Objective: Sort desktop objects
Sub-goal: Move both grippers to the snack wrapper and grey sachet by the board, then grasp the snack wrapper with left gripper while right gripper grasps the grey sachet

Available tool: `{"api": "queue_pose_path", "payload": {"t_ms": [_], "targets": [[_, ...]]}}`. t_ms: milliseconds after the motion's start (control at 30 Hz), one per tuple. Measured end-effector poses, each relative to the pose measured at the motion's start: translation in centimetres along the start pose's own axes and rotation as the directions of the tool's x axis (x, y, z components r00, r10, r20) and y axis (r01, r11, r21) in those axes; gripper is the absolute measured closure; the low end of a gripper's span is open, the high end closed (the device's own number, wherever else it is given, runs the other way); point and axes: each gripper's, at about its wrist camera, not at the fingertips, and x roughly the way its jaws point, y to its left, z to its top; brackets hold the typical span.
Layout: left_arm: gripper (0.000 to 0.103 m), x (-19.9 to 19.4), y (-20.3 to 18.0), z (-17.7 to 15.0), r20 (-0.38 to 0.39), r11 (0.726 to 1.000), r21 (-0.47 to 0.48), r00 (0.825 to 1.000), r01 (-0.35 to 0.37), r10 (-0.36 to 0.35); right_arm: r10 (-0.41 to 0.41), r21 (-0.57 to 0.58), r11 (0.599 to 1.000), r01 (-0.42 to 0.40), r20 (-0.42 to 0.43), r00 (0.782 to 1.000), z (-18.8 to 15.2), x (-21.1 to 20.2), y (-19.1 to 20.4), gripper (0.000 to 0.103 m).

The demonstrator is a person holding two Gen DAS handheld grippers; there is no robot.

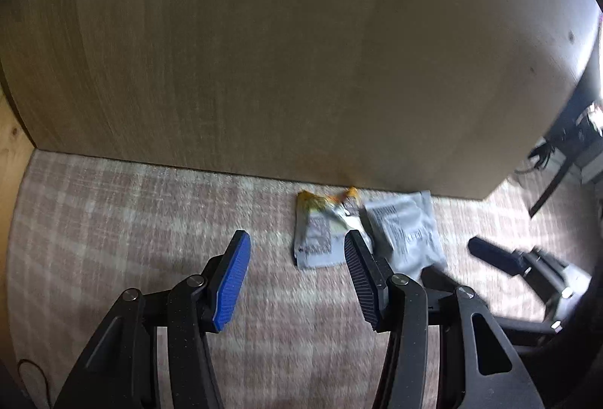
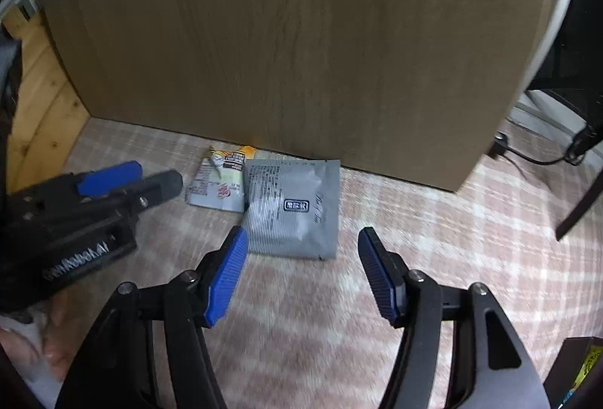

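Grey sachet [image 2: 294, 209] beside yellow-printed sachet [image 2: 220, 184], both tongs agape, empty.

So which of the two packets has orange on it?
The smaller crumpled packet, left of the plain grey sachet, has an orange top edge.

Surface: we see a pink-and-white plaid cloth [image 2: 433, 239].
Backdrop: we note an upright light-wood panel [image 2: 294, 43].
Left side: we find knotty pine boards [image 2: 41, 100].
Right side: we see dark cables [image 2: 542, 156], bright light.
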Motion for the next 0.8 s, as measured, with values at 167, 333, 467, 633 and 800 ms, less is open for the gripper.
{"api": "queue_pose_path", "payload": {"t_ms": [167,333,467,633,800], "targets": [[0.053,1.1,0.1,0.2,-0.008,1.000,0.013,1.000,0.017,-0.017,-0.012,-0.037,0.999,0.012,0.004,1.000,0.1,1.2,1.4,0.037],[0.053,2.1,-0.4,0.2,-0.020,0.999,0.013,0.999,0.033,-0.033,-0.072,-0.066,0.995,0.071,-0.013,0.997,0.4,2.5,2.2,0.037],[0.050,2.6,-1.3,0.1,-0.022,0.999,0.042,0.999,0.032,-0.031,-0.098,-0.047,0.994,0.097,-0.020,0.995,0.5,3.1,1.2,0.036],[0.047,3.6,-2.4,-0.4,-0.039,0.997,0.071,0.999,0.019,-0.016,-0.056,0.022,0.998,0.057,-0.028,0.998,0.9,3.0,-1.3,0.035],[0.047,4.9,-2.9,-0.5,-0.059,0.998,0.053,0.998,0.014,-0.011,-0.048,0.009,0.999,0.048,-0.033,0.998,1.2,3.1,-1.8,0.034]]}}
